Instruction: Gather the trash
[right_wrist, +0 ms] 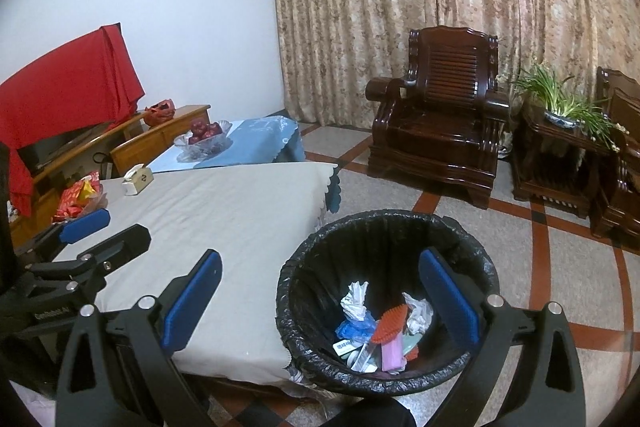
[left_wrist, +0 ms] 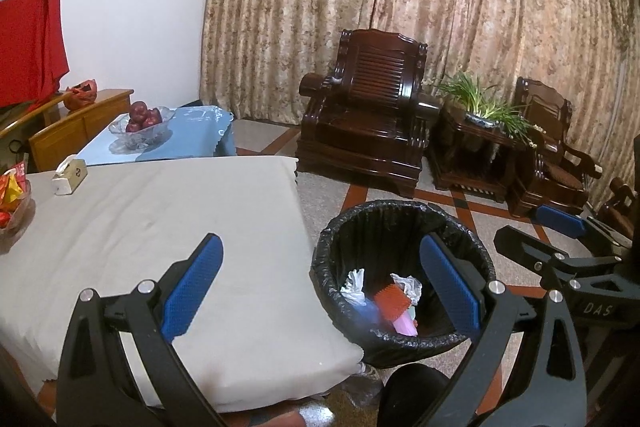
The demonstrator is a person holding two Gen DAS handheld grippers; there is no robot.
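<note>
A round bin lined with a black bag (left_wrist: 402, 223) (right_wrist: 384, 227) stands on the floor by the table's near right corner. Inside lie crumpled white paper (right_wrist: 354, 301), a blue wrapper (right_wrist: 354, 329), a red ridged piece (left_wrist: 394, 301) (right_wrist: 388, 325) and a pink strip (right_wrist: 391, 351). My left gripper (left_wrist: 322, 289) is open, one blue pad over the tablecloth, the other over the bin, nothing between them. My right gripper (right_wrist: 320, 301) is open and empty above the bin's left rim. Each gripper shows in the other's view: the right gripper (left_wrist: 528, 229), the left gripper (right_wrist: 110, 229).
The table with a grey cloth (left_wrist: 160, 219) (right_wrist: 224, 211) carries a tissue box (left_wrist: 70, 174) (right_wrist: 137, 179) and a dish of red snack packs (left_wrist: 10, 203) (right_wrist: 78, 197). Behind are a blue-clothed table with a fruit bowl (left_wrist: 142, 123), dark wooden armchairs (left_wrist: 368, 119) (right_wrist: 440, 115) and a potted plant (right_wrist: 560, 107).
</note>
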